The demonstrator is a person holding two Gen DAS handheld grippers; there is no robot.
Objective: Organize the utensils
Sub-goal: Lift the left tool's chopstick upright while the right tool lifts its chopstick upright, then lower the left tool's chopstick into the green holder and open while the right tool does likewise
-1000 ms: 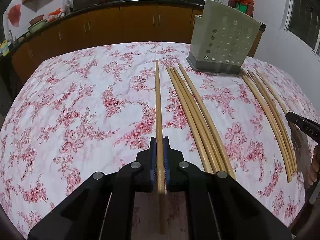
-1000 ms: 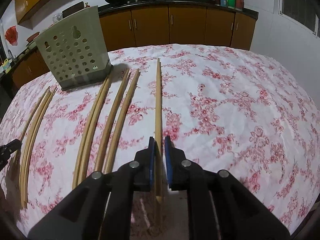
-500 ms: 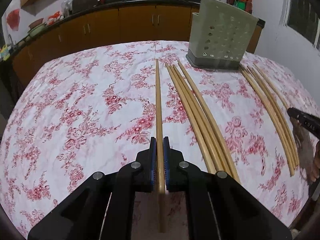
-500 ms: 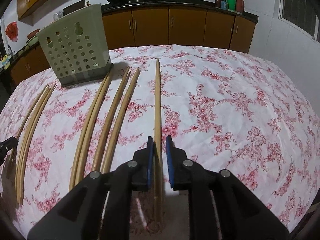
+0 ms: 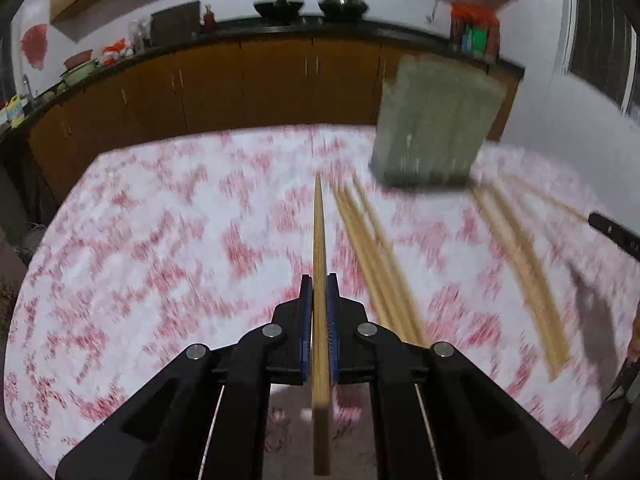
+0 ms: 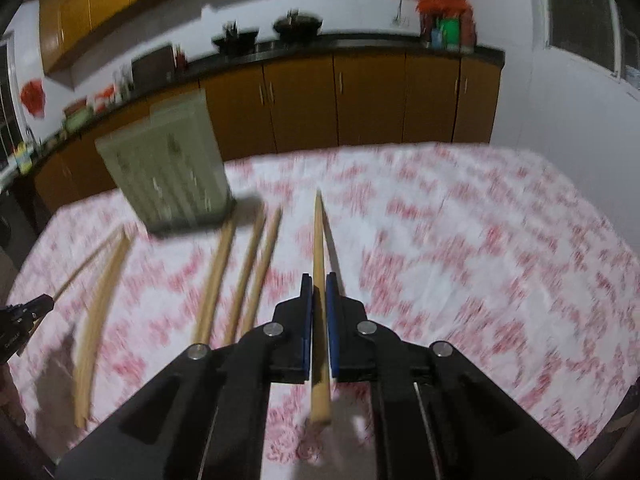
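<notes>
Two tools each clench one chopstick, left tool [image 5: 319,280] on its chopstick [image 5: 320,264], right tool [image 6: 319,280] on another chopstick [image 6: 319,248], above the flowered surface [image 5: 160,240].

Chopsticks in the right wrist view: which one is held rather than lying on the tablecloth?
The chopstick pinched between the blue pads of the right hand-held gripper. It points toward the cabinets; the other chopsticks lie on the tablecloth to its left.

Left tongs [image 5: 319,312] and right tongs [image 6: 319,312] both point forward and downward, each pair of blue-padded jaws closed tightly on a single chopstick, the right pair having just closed.
</notes>
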